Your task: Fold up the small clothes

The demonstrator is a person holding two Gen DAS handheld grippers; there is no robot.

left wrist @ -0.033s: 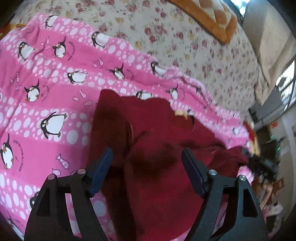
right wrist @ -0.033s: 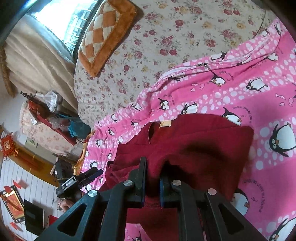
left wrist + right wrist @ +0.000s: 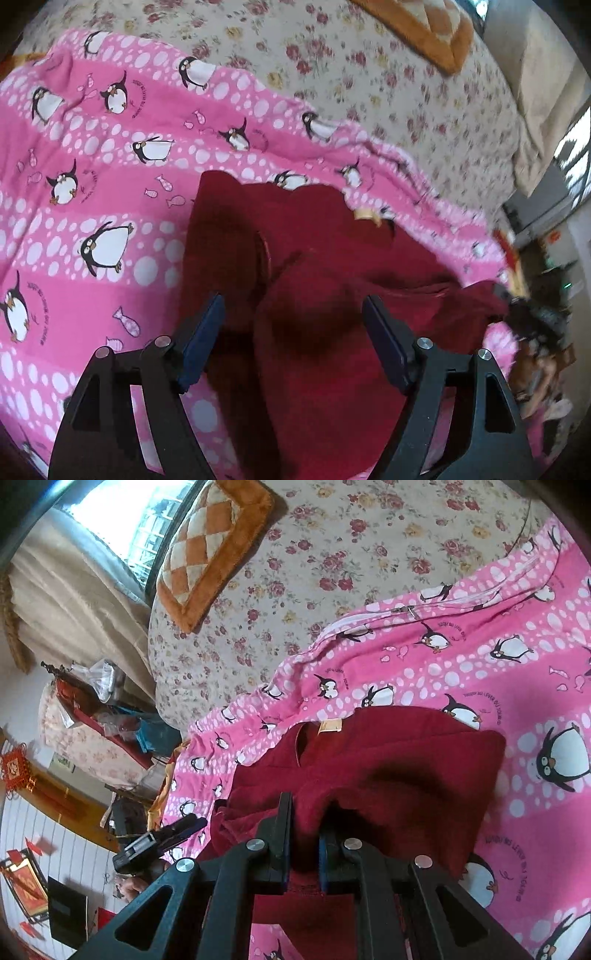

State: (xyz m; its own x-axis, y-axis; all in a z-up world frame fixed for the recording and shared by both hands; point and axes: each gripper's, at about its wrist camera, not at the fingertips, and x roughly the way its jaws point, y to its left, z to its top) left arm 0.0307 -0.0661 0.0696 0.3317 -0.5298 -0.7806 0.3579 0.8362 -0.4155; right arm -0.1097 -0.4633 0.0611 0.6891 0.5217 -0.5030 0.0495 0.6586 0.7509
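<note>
On the penguin blanket (image 3: pixel 92 206), left wrist view: red garment (image 3: pixel 332 332) lies rumpled beneath the left gripper (image 3: pixel 293 332), jaws wide apart, holding nothing. Right wrist view: right gripper (image 3: pixel 303 834) pinches a soft, light fold; grip hems, judged best.

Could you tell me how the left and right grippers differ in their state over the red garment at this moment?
The left gripper is open, jaws wide apart with nothing between them; the right gripper is shut on a fold of the red garment. The left hovers above the cloth; the right holds it bunched. Both point at the same garment on the pink blanket.
</note>
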